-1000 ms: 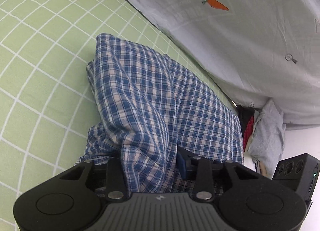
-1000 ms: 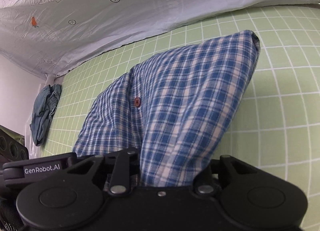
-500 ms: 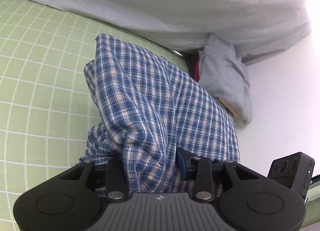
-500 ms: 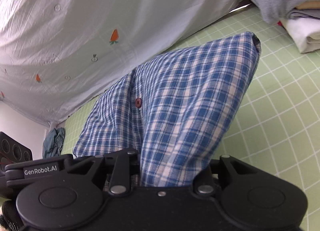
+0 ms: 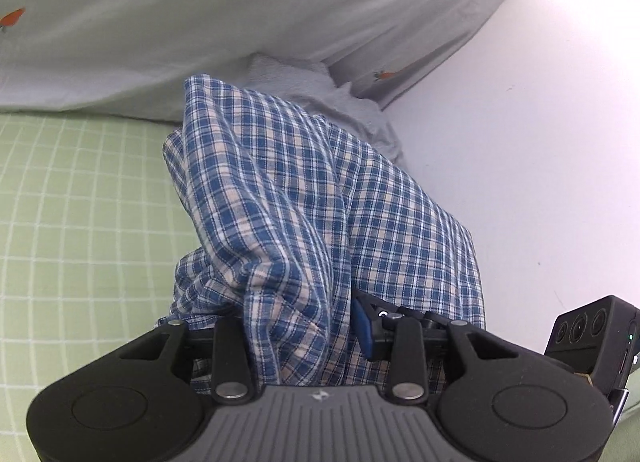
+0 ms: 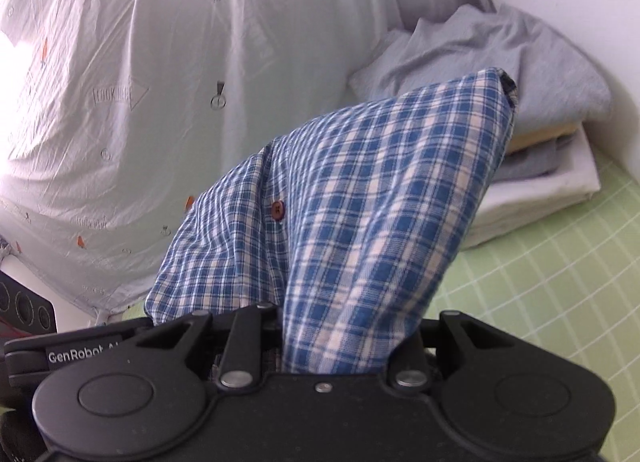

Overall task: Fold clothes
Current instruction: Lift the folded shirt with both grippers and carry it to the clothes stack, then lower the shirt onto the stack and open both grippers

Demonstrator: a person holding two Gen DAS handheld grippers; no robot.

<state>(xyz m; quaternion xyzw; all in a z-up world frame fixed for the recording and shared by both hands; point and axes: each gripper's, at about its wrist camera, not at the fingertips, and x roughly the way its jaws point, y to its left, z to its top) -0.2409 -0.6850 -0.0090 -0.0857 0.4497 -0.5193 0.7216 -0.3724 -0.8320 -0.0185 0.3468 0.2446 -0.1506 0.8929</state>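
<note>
1. Over the green gridded sheet [image 5: 80,221], the blue plaid shirt [image 5: 304,197] hangs bunched between both grippers, lifted clear of the bed in each view.
2. The left gripper [image 5: 304,326] is clamped on a thick fold of the shirt; cloth fills the gap between its fingers, and one blue pad [image 5: 362,326] shows pressed against the fabric.
3. The right gripper [image 6: 340,342] is likewise closed on the shirt [image 6: 360,201], with the fabric rising out of its jaws in a peak; a dark red button [image 6: 277,209] sits on the placket.
4. The grip looks the same in both views as a second ago: same folds, same peak, same button position relative to the gripper.
5. What has changed is the background. In the left view the green sheet filled most of the frame a second ago; now it covers only the left side, and a white wall [image 5: 520,141] fills the right.
6. The carrot-print sheet [image 6: 160,81], earlier a band along the top of the right view, now spans most of it.
7. A stack of folded clothes [image 6: 532,133], topped by a grey garment, has come into the right view just behind the shirt's peak; a second ago it was out of that view.
8. The same grey garment [image 5: 340,101] now lies directly behind the shirt in the left view, where it was off to the lower right before.
</note>
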